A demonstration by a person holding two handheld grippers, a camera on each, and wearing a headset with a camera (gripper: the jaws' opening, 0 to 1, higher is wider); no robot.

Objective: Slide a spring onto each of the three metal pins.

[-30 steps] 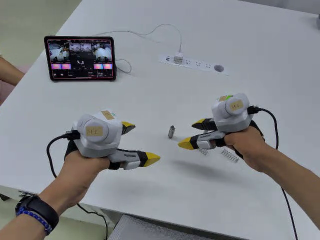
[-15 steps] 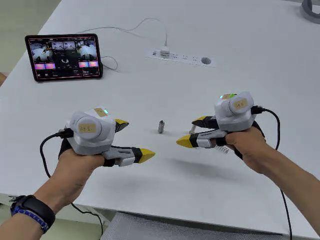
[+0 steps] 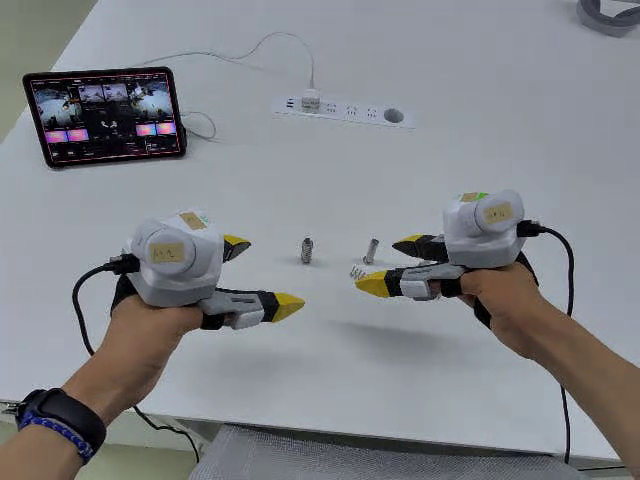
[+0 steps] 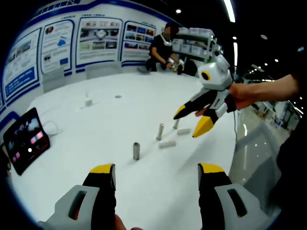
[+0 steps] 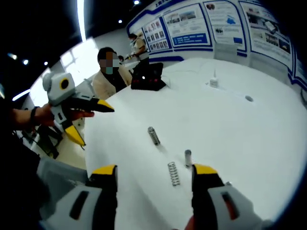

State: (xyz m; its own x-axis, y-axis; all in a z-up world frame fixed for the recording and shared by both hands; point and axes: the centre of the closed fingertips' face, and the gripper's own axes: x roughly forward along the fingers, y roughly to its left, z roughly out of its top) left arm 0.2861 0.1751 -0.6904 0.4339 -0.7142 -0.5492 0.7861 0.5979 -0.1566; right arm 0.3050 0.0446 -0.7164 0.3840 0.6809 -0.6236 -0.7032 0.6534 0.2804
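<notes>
I hold left gripper (image 3: 265, 272) and right gripper (image 3: 388, 264) level, tips facing inward, jaws spread. Pin (image 3: 371, 250) stands upright; spring (image 3: 357, 271) lies flat.

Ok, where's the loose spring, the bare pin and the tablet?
loose spring (image 5: 173, 173), right gripper view, middle of its coils
bare pin (image 5: 188, 158), right gripper view, its side
tablet (image 3: 105, 115), head view, middle of its screen

**Other things on and around the white surface**

At the back left of the white surface (image 3: 480, 150), a black tablet (image 3: 105, 115), lit up with small pictures. Near it, a white power strip (image 3: 342, 110) with one plug in and a thin white cord (image 3: 240, 50) looping away. On the far wall, big blue-and-white posters (image 4: 96, 40). Behind the tablet, a person (image 5: 111, 79).
</notes>
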